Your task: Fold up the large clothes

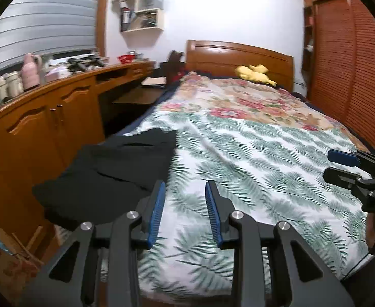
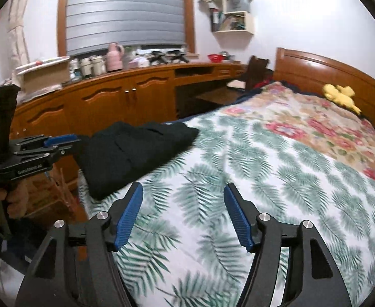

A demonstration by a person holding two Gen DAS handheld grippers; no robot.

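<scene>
A black garment (image 1: 110,174) lies folded in a flat pile on the near left corner of the bed; it also shows in the right wrist view (image 2: 136,151). My left gripper (image 1: 185,186) is open and empty, hovering just right of the pile's near edge. My right gripper (image 2: 183,189) is open and empty above the leaf-print bedspread (image 2: 264,192), to the right of the pile. Each gripper shows in the other's view: the right gripper (image 1: 328,165) at the right edge, the left gripper (image 2: 72,143) at the left, beside the garment.
A wooden cabinet run (image 1: 46,125) with bottles and clutter on top lines the left side of the bed. A wooden headboard (image 1: 238,58) and a yellow plush toy (image 1: 255,74) are at the far end. A louvred wardrobe (image 1: 353,76) stands to the right.
</scene>
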